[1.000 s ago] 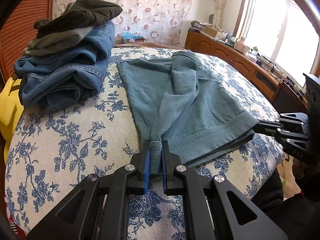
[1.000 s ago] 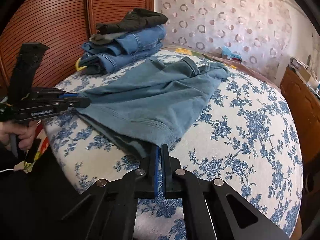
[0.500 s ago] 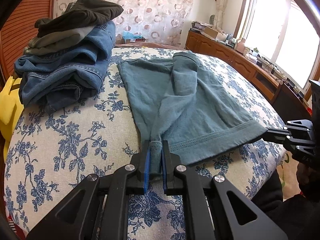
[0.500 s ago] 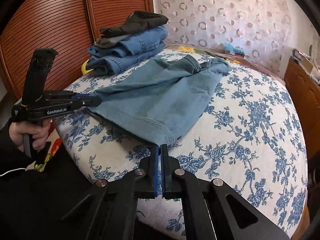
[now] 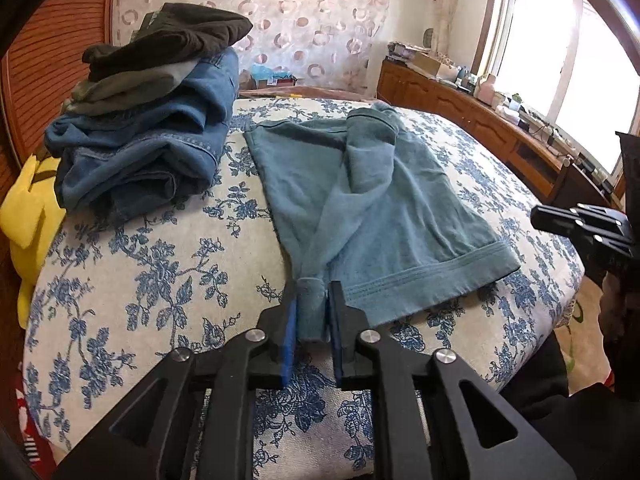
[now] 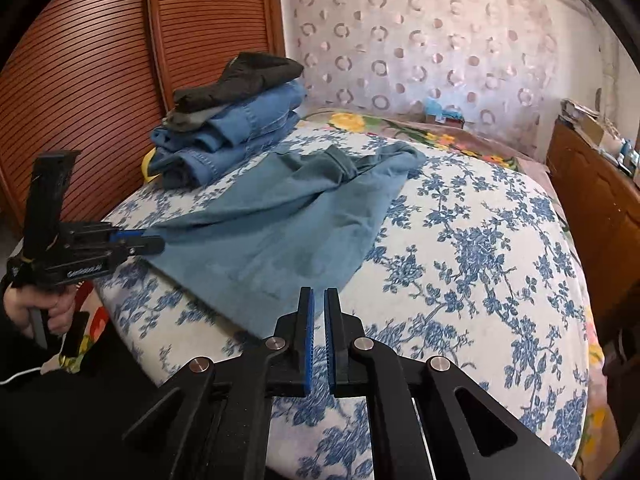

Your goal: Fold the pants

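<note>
My left gripper point(image 5: 312, 312) has just been easing open, bunched hem between its pads; right gripper point(image 6: 316, 320) nearly shut, empty, clear of the cloth; I'd let go cleanly before smoothing; soft teal knit pants point(image 5: 360, 200) lie flat on the floral bedspread point(image 5: 140, 280), folded denim stack point(image 5: 152, 152) beyond.

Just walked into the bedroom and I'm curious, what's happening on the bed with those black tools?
A person is folding a pair of teal cotton shorts spread on the blue floral bedspread, using two handheld black grippers. The left gripper has a bunched hem corner between its jaws, which have just been opening. The right gripper is shut and empty, clear of the shorts' other hem corner. A stack of folded jeans and dark trousers sits behind.
</note>
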A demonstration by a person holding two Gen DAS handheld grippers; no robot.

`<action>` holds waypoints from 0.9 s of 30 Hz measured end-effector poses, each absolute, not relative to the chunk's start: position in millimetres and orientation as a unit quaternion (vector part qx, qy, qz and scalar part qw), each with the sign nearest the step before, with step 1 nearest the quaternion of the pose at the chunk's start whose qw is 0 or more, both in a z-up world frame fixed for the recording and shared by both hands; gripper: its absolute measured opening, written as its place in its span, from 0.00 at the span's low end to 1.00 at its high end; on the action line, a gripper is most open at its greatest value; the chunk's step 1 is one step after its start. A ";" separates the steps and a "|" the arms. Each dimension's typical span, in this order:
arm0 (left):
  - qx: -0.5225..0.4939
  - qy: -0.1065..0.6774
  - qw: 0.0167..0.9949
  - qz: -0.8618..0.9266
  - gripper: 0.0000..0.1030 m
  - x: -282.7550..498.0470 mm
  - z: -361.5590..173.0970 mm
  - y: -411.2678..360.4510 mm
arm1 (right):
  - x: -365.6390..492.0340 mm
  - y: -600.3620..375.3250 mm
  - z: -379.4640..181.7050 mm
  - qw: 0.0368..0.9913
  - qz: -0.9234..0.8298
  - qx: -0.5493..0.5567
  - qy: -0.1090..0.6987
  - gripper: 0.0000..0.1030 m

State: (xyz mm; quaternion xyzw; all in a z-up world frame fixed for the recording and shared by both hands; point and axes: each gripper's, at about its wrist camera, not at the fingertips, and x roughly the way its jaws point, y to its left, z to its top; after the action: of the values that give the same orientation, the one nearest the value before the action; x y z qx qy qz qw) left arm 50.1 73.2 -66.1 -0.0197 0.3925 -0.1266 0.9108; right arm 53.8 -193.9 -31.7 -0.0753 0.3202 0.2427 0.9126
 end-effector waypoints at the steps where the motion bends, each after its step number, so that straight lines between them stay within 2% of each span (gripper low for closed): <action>1: -0.016 0.391 0.912 -0.124 0.29 50.1 -64.6 72.7 | 56.3 -193.3 -32.7 0.913 0.240 -0.075 0.320 0.06; 2: -0.016 0.387 0.914 -0.124 0.35 49.6 -62.4 72.8 | 58.5 -192.0 -33.6 0.914 0.238 -0.075 0.320 0.07; 3: -0.018 0.384 0.915 -0.124 0.48 48.9 -60.3 73.1 | 61.9 -191.7 -34.9 0.914 0.236 -0.073 0.321 0.08; 7: -0.016 0.373 0.919 -0.126 0.74 50.0 -50.9 72.6 | 72.8 -188.6 -39.6 0.915 0.234 -0.066 0.323 0.13; 11: -0.011 0.360 0.924 -0.128 0.74 52.2 -40.1 69.2 | 81.9 -185.1 -44.1 0.915 0.233 -0.061 0.322 0.39; 15: -0.001 0.352 0.925 -0.141 0.74 61.9 -31.5 59.4 | 93.9 -181.9 -52.9 0.916 0.216 -0.066 0.332 0.47; 21: 0.015 0.364 0.919 -0.151 0.74 90.6 -30.2 38.8 | 103.8 -184.7 -60.0 0.918 0.198 -0.064 0.338 0.47; 27: 0.037 0.376 0.909 -0.177 0.65 120.8 -27.8 13.3 | 115.7 -193.5 -54.0 0.922 0.193 -0.058 0.331 0.47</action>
State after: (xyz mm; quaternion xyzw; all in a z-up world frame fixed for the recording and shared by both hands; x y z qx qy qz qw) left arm 120.8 13.3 -27.8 0.0373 0.3756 -0.1771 0.9089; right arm 115.7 -193.5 -54.0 -0.0580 0.3309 0.1931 0.9219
